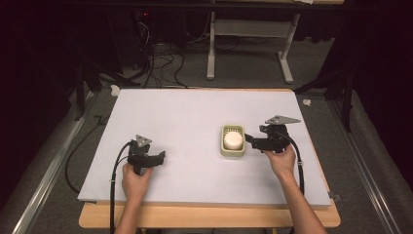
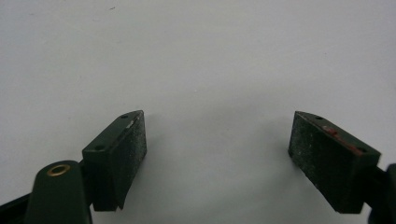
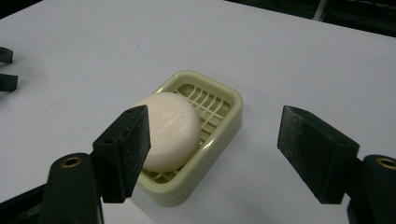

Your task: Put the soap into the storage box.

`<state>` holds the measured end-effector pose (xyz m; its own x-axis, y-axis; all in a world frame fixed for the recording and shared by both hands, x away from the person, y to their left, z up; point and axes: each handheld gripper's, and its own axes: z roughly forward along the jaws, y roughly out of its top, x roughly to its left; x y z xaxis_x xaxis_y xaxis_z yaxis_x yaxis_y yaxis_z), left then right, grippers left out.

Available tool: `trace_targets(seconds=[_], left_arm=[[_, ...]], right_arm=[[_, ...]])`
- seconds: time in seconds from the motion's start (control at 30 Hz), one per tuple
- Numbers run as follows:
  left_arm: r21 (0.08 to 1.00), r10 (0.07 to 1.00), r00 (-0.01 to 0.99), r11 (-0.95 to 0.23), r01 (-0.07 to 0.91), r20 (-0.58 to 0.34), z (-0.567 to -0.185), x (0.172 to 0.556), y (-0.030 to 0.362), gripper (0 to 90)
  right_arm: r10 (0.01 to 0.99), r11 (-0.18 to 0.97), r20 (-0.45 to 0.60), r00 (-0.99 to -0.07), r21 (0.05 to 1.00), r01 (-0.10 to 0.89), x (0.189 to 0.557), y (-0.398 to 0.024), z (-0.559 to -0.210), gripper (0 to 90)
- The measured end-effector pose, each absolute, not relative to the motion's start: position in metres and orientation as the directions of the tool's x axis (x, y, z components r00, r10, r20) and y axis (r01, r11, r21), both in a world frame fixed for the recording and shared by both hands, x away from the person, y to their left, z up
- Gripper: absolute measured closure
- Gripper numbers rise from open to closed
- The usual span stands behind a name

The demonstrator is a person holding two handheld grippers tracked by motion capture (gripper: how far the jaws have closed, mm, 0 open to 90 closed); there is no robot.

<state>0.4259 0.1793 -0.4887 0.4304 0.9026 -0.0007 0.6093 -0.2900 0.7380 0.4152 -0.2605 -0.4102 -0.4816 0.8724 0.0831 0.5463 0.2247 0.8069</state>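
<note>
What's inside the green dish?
A white round soap lies in the green dish, on its slotted grid floor. The grid shows beyond the soap; the part under the soap is covered, so what lies there cannot be seen.

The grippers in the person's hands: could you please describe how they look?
Both the left gripper and the right gripper are black, each topped by a grey three-cornered plate and trailing a black cable. Their jaws carry flat, speckled dark pads. Both forearms are bare of sleeves.
</note>
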Motion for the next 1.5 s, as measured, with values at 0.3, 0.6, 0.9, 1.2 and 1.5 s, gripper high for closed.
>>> trace_targets(seconds=[0.3, 0.6, 0.9, 1.2, 1.5], left_arm=[[0.738, 0.902, 0.431, -0.29, 0.609, 0.0, -0.489, 0.426, 0.179, 19.6], [0.738, 0.902, 0.431, -0.291, 0.609, 0.0, -0.489, 0.426, 0.179, 19.7], [0.737, 0.902, 0.432, -0.291, 0.611, -0.002, -0.489, 0.426, 0.179, 19.7], [0.737, 0.902, 0.431, -0.289, 0.611, -0.004, -0.489, 0.426, 0.18, 19.6], [0.736, 0.902, 0.431, -0.289, 0.611, -0.004, -0.489, 0.426, 0.18, 19.6]], right_arm=[[0.88, 0.214, 0.084, -0.467, 0.808, 0.55, 0.411, -0.268, -0.409, 26.4], [0.883, 0.207, 0.082, -0.462, 0.816, 0.54, 0.405, -0.277, -0.406, 27.3], [0.892, 0.185, 0.091, -0.443, 0.82, 0.542, 0.399, -0.288, -0.406, 27.5], [0.895, 0.182, 0.089, -0.436, 0.821, 0.541, 0.394, -0.294, -0.407, 27.7], [0.907, 0.156, 0.102, -0.409, 0.819, 0.552, 0.389, -0.306, -0.409, 28.0]])
